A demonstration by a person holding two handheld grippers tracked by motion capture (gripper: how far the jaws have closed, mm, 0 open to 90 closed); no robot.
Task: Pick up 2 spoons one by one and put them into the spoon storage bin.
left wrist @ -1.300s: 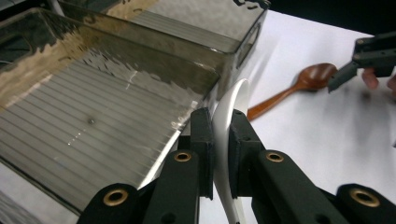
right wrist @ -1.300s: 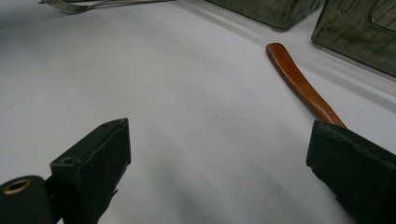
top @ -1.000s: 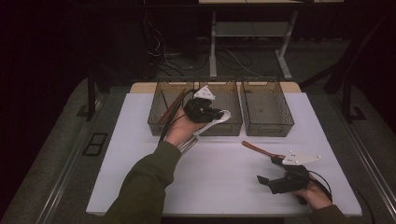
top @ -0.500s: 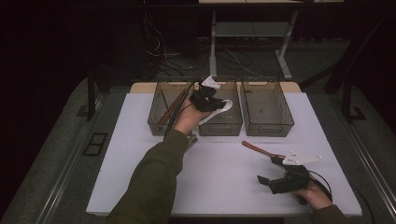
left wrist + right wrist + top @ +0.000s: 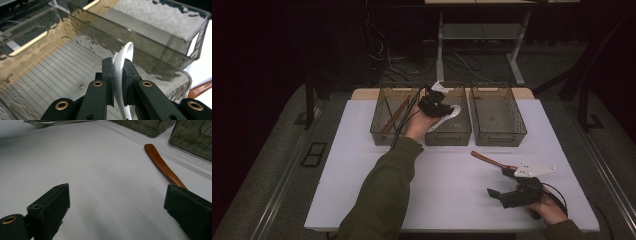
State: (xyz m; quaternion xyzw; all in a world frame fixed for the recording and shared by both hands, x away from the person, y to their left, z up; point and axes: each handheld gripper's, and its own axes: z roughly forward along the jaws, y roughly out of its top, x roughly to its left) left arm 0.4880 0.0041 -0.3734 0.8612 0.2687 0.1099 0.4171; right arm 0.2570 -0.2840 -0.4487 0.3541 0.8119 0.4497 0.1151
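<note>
My left gripper (image 5: 432,103) is shut on a white spoon (image 5: 451,113), which it holds over the middle smoky plastic bin (image 5: 449,136). In the left gripper view the pads of the left gripper (image 5: 119,75) pinch the spoon's handle (image 5: 123,58) edge-on above the ribbed floor of that bin (image 5: 47,77). My right gripper (image 5: 497,181) rests low at the table's front right, jaws wide apart with nothing between them. A wooden-handled utensil (image 5: 485,159) lies just beyond it. In the right gripper view the wooden handle (image 5: 162,165) runs toward the right jaw of that gripper (image 5: 117,206).
Three bins stand in a row at the back of the white table (image 5: 362,165). The left bin (image 5: 383,134) holds a wooden utensil (image 5: 395,113); the right bin (image 5: 499,134) looks empty. A metal fork (image 5: 50,123) lies on the table far from the right gripper.
My left hand has carried the white spoon to the right and slightly down, from the left bin's edge to over the middle bin. The right gripper has stayed put.
</note>
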